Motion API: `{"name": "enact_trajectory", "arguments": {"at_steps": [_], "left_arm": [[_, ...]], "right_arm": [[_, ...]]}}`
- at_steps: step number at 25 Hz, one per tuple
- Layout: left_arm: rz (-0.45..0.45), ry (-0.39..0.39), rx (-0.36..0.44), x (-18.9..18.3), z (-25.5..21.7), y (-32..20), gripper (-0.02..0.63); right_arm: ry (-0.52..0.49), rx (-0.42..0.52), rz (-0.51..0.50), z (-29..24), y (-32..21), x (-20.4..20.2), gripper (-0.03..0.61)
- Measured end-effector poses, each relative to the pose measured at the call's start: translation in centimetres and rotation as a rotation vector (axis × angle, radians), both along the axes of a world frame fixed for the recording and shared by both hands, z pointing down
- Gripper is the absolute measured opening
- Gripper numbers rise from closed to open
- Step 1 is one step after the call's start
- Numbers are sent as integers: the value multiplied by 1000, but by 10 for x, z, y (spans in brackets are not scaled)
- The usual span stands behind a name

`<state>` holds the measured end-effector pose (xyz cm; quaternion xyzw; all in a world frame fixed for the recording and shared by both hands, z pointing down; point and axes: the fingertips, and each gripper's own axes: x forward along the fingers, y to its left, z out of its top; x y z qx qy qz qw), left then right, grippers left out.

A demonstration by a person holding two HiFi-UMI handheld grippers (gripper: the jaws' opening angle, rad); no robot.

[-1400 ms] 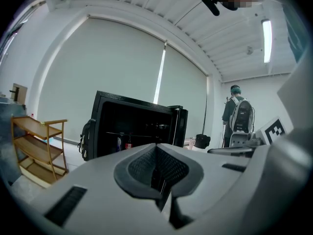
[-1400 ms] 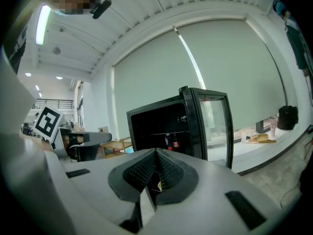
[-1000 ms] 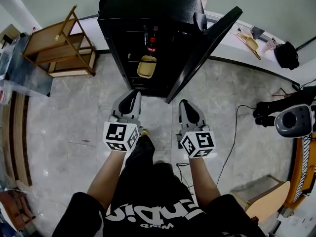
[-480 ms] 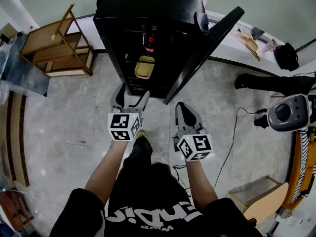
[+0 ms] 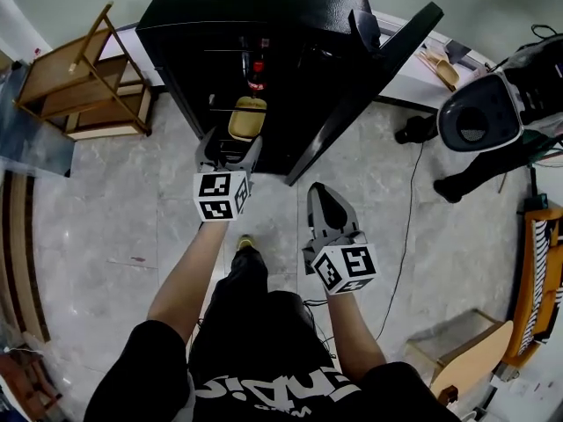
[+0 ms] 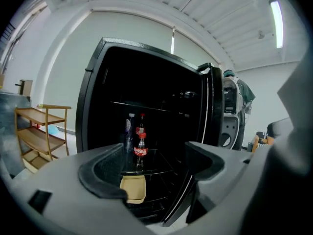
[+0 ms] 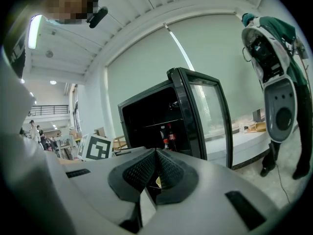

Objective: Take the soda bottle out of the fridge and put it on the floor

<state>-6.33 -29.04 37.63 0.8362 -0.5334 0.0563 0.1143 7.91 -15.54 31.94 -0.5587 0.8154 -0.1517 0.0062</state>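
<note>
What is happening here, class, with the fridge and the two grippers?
A person holds a gripper in each hand before the open fridge. The left gripper, its fingers just opened with nothing between them, points at the soda bottle inside, not yet touching it. The right gripper hangs back, fingers shut and empty.
</note>
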Motion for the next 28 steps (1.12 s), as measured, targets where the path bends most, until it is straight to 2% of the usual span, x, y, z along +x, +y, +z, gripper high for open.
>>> {"name": "enact_trajectory", "arguments": {"at_steps": [8, 16, 20, 28], "left_arm": [[40, -15, -19, 19, 52, -68, 380], [36, -38, -42, 27, 94, -135, 380], [37, -55, -49, 36, 109, -165, 380], [109, -104, -65, 60, 126, -207, 379]], "right_arm": [[-16, -5, 18, 33, -26, -3, 23], [-22, -50, 41, 67, -41, -5, 23], [-28, -62, 58, 76, -45, -1, 23], [-28, -92, 51, 97, -43, 2, 23]]}}
